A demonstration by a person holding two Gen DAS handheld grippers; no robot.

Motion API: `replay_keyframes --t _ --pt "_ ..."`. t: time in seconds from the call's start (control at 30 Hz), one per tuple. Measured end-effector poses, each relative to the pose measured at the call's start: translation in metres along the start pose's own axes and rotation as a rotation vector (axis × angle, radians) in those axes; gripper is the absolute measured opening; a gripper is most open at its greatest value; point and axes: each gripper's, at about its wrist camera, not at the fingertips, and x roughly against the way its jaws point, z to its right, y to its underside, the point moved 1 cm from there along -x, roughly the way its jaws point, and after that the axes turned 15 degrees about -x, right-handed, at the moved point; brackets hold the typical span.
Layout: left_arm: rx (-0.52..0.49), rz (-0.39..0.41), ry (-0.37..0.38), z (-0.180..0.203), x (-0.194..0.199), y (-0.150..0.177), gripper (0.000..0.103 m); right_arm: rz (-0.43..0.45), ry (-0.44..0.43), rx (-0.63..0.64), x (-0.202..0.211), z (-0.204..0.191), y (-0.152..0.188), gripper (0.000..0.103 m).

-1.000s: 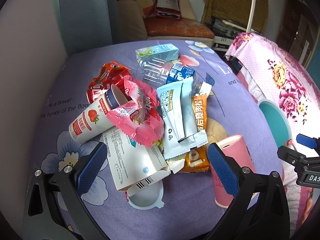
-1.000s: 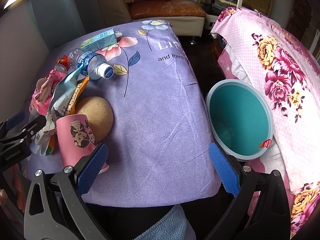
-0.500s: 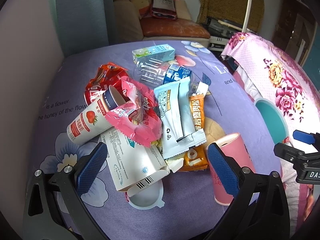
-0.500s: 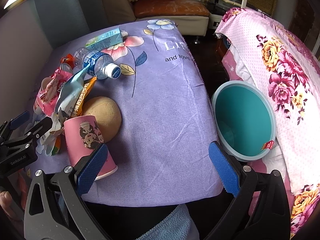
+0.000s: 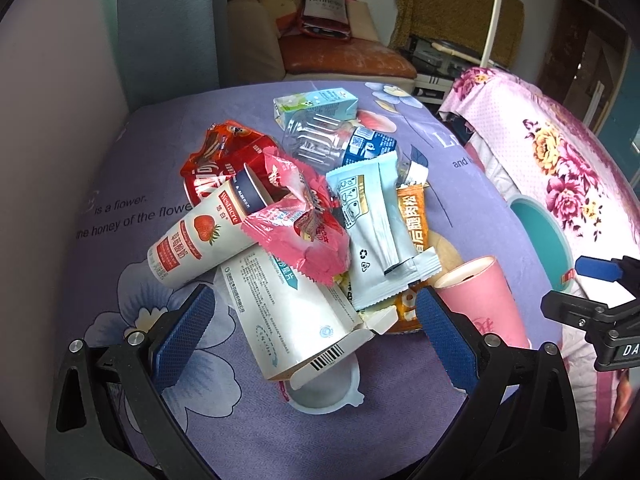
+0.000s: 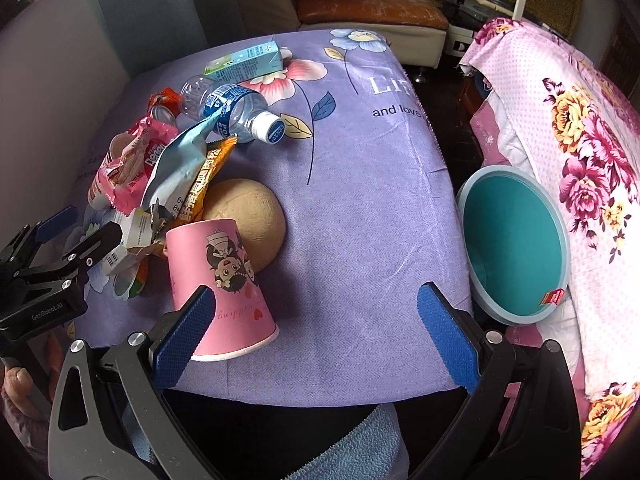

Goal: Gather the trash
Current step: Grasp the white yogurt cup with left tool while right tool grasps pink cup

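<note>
pink paper cup upside down just ahead of right claw, touching its left pad; both claws wide open, empty. light, crushable, so gentle pinch across the stiff rim. farther right, teal bin beside table edge.

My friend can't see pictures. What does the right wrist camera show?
An open right gripper hovers over a purple flowered tablecloth, its left pad beside an upside-down pink paper cup. Wrappers, a plastic bottle and a carton are piled left; a teal bin waits right.
</note>
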Motion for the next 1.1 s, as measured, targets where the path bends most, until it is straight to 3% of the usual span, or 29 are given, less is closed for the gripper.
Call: replay_keyframes --t 0.33,0.47,0.53,0.6,0.87,1.0,1.07,1.1 --pt "-0.034 0.000 -0.049 -0.055 0.003 0.025 0.100 -0.113 -0.101 0.070 -0.031 -0.042 0.007 0.096" --pt "-0.066 -0.026 -0.070 -0.079 -0.007 0.027 0.100 -0.151 -0.119 0.080 -0.043 -0.049 0.010 0.079" --pt "-0.073 -0.034 -0.062 -0.087 -0.014 0.024 0.100 -0.174 -0.134 0.070 -0.049 -0.050 0.011 0.065" --pt "-0.088 -0.039 -0.051 -0.093 -0.021 0.020 0.100 -0.176 -0.145 0.067 -0.050 -0.050 0.013 0.061" --pt "-0.287 -0.089 -0.064 -0.083 -0.050 0.000 0.098 -0.164 -0.214 -0.002 -0.032 -0.038 -0.004 0.060" --pt "-0.338 -0.118 -0.075 -0.078 -0.068 -0.005 0.098 -0.131 -0.205 -0.059 -0.024 -0.021 -0.016 0.060" --pt "-0.323 -0.111 -0.046 -0.079 -0.071 -0.008 0.092 -0.120 -0.196 -0.088 -0.025 -0.012 -0.020 0.060" --pt "-0.303 -0.109 -0.012 -0.081 -0.072 -0.009 0.079 -0.116 -0.188 -0.100 -0.026 -0.008 -0.022 0.060"
